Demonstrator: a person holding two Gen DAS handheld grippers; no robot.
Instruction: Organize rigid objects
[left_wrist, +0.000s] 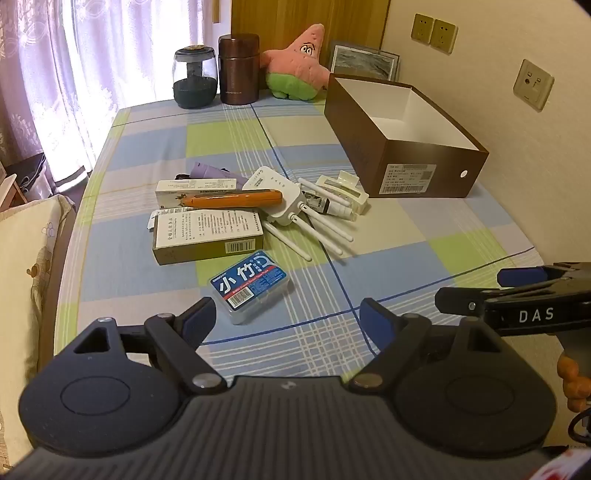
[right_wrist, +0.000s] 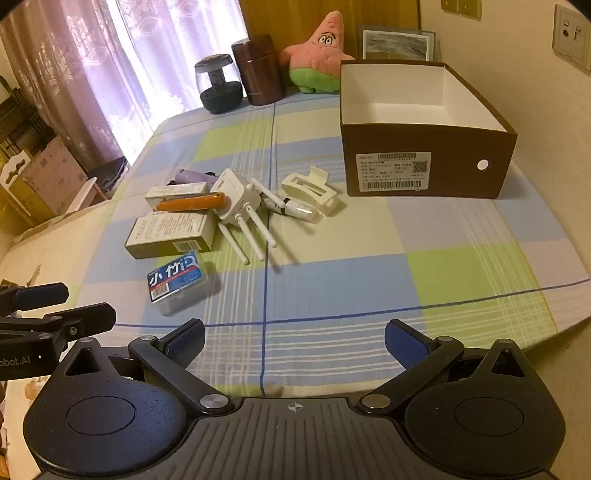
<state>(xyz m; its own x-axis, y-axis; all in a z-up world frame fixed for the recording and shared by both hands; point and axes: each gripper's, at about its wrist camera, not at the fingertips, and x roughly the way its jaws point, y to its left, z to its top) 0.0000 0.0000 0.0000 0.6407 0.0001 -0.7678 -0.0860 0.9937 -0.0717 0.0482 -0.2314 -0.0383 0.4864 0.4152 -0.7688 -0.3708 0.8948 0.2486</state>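
Here, both the left gripper (left_wrist: 286, 319) and the right gripper (right_wrist: 294, 341) are held spread wide over the near edge of the checked table (right_wrist: 332, 258), with nothing between their jaws. The rigid objects, among them a white router (right_wrist: 236, 201), an orange pen (right_wrist: 192, 202) and a blue-labelled case (right_wrist: 175, 282), are heaped left of the table's middle, while the open brown box (right_wrist: 424, 162) is set empty toward the far right corner.

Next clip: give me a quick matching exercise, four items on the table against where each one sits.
Things:
1. brown box
2. blue-labelled case
3. orange pen
4. star plush

Places:
A. lying across the small cartons
B. far edge, beside the brown canister
C. nearest the left tool
D. open and empty, right of the pile

Pairs: 1-D, 2-C, 3-A, 4-B
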